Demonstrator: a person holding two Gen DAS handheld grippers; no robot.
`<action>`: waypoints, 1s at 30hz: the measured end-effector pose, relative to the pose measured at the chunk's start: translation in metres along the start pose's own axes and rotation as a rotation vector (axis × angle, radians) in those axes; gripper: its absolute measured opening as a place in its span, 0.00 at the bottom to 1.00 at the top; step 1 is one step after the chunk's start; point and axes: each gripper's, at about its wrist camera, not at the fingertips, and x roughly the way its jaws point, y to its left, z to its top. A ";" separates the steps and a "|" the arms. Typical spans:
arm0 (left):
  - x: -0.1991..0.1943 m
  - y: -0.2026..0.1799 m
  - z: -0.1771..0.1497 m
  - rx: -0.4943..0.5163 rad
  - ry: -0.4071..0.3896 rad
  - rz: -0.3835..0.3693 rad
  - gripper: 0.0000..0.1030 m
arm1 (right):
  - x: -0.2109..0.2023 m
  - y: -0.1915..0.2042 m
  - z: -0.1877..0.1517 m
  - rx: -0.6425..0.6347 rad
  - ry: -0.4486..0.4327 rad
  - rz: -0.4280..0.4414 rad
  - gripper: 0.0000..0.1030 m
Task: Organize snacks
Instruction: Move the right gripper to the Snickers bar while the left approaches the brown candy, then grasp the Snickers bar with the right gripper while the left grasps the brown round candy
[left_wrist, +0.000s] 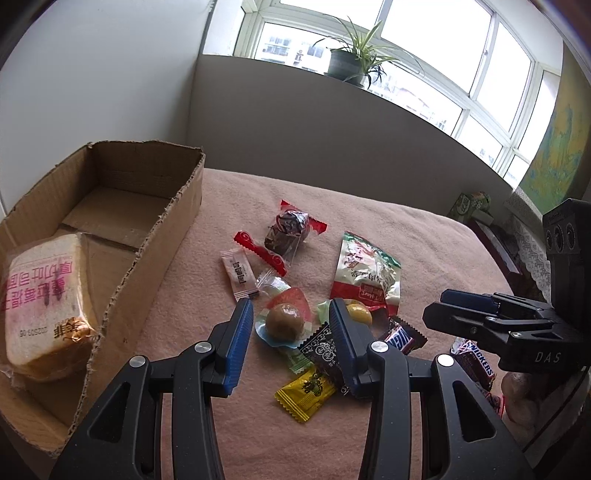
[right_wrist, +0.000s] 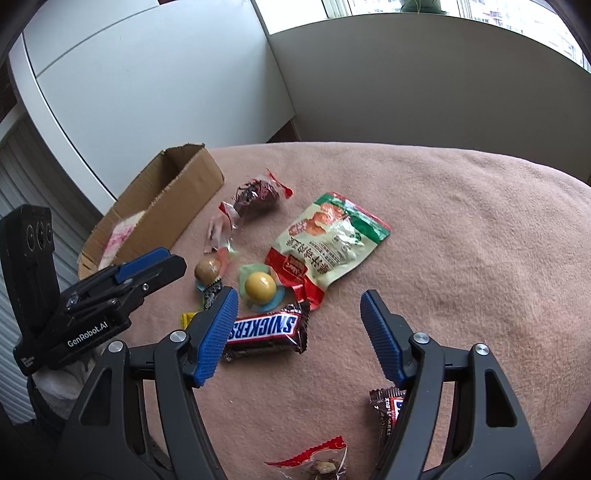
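Wrapped snacks lie scattered on a pink blanket (right_wrist: 461, 240). My left gripper (left_wrist: 291, 310) hangs open over the pile, and a round brown pastry (left_wrist: 285, 321) shows in the gap, untouched by the pads. A cardboard box (left_wrist: 162, 229) to its left holds a bagged bread slice (left_wrist: 44, 299). My right gripper (right_wrist: 300, 299) is open too, with a Snickers bar (right_wrist: 264, 330) lying by its left finger (right_wrist: 218, 328). Beyond it lie a yellow ball sweet (right_wrist: 260, 288) and a red-green bag (right_wrist: 328, 240). Each gripper appears in the other's view: right gripper (left_wrist: 443, 310), left gripper (right_wrist: 170, 262).
A yellow packet (left_wrist: 306, 393) and a dark patterned candy (left_wrist: 325, 350) lie near the left gripper. A small chocolate pack (right_wrist: 388, 406) and a nut packet (right_wrist: 321, 461) lie under the right one. A potted plant (left_wrist: 349, 62) stands on the windowsill, and boxes (left_wrist: 472, 206) sit beyond the blanket's edge.
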 end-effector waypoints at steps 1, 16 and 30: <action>0.002 -0.002 -0.001 0.006 0.006 0.008 0.40 | 0.003 0.001 -0.002 -0.006 0.012 0.003 0.70; 0.035 0.004 -0.002 0.001 0.095 0.050 0.40 | 0.031 0.043 -0.019 -0.196 0.089 -0.096 0.70; 0.031 0.009 -0.004 -0.004 0.093 0.025 0.32 | 0.040 0.036 -0.017 -0.141 0.131 -0.045 0.58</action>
